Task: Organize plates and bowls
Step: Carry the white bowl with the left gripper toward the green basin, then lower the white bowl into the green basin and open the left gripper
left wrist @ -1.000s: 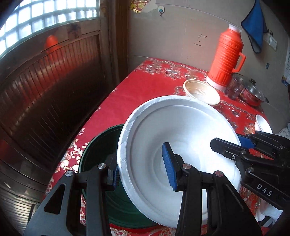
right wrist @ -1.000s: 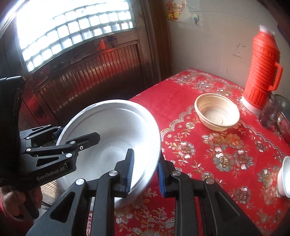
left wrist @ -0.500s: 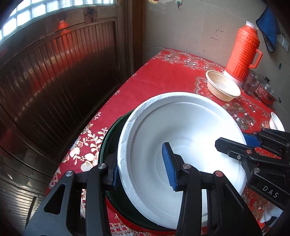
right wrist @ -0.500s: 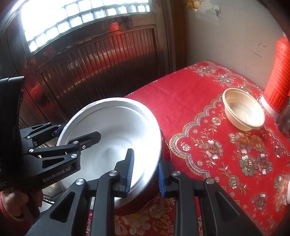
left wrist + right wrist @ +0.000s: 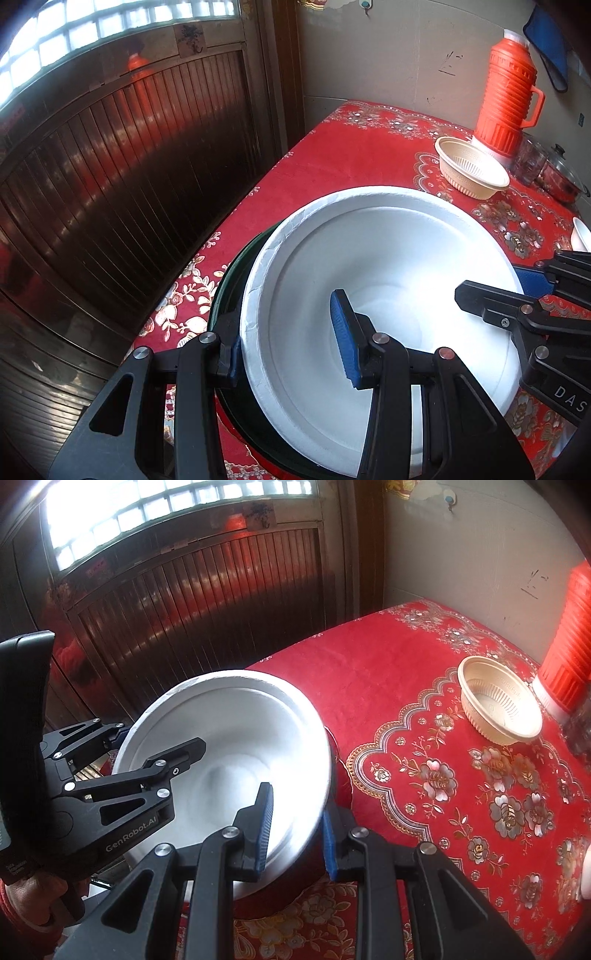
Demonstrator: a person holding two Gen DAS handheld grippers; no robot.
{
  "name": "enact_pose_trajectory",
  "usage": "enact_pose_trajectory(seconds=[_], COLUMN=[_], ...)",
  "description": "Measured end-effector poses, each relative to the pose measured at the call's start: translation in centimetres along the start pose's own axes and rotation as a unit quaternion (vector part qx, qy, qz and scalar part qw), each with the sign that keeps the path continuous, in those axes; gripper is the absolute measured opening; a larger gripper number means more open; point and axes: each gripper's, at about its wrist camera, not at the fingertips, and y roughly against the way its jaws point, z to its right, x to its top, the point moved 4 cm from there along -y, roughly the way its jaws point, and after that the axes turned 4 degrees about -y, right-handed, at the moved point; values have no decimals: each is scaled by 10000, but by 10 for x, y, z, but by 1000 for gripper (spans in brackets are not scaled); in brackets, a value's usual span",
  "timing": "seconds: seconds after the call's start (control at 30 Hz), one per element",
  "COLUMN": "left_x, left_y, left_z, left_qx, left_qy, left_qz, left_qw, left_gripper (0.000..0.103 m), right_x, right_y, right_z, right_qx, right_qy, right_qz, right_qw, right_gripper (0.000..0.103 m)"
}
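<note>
A dark slatted door point(image 5: 122, 177) flanks the table's point(image 5: 354, 147) left edge. At the near left corner, a white plate point(image 5: 388, 266) sits over a green plate point(image 5: 225, 291), whose rim shows only on the left. The left gripper point(image 5: 291, 350) is clamped on the white plate's left rim, one pad outside, one inside. The right gripper point(image 5: 295, 827) is clamped on the opposite rim; its fingers point(image 5: 495, 299) reach in from the right. Both grippers cover the plate's near side. Toward the far right corner stand a tan bowl point(image 5: 472, 170), an orange thermos point(image 5: 508, 88) just behind it, a glass point(image 5: 528, 166) and a lidded pot point(image 5: 561, 177). A white dish point(image 5: 581, 238) shows at the right edge.

Compared with one second earlier, the white plate is lower and now nearly covers the green plate. Both grips are unchanged.
</note>
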Motion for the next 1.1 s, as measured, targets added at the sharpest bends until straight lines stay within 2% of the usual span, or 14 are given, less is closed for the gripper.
enact_pose_trajectory(seconds=[0.23,0.67,0.8,0.93,1.03,1.1], left_x=[1,-1,0,2,2,3], left_y=[-1,1,6,9,10,13], left_z=[0,1,-1,-2,-3,-2], left_qx=[43,156,212,222,181,191], left_qy=[-19,-47,-28,-10,51,79], left_qz=[45,188,282,313,340,387], left_qw=[10000,9997,9994,9993,9992,9990], left_gripper=[41,41,41,42,42,51], right_x=[1,1,2,3,3,3], right_y=[0,2,4,6,8,11], right_z=[-1,-10,-9,-10,-13,-14], right_qx=[-100,-546,-520,-544,-520,-546], right_qy=[57,441,439,479,493,513], right_qz=[15,151,172,206,239,302], right_qw=[9999,9974,9975,9972,9971,9967], right_gripper=[25,25,25,30,31,31])
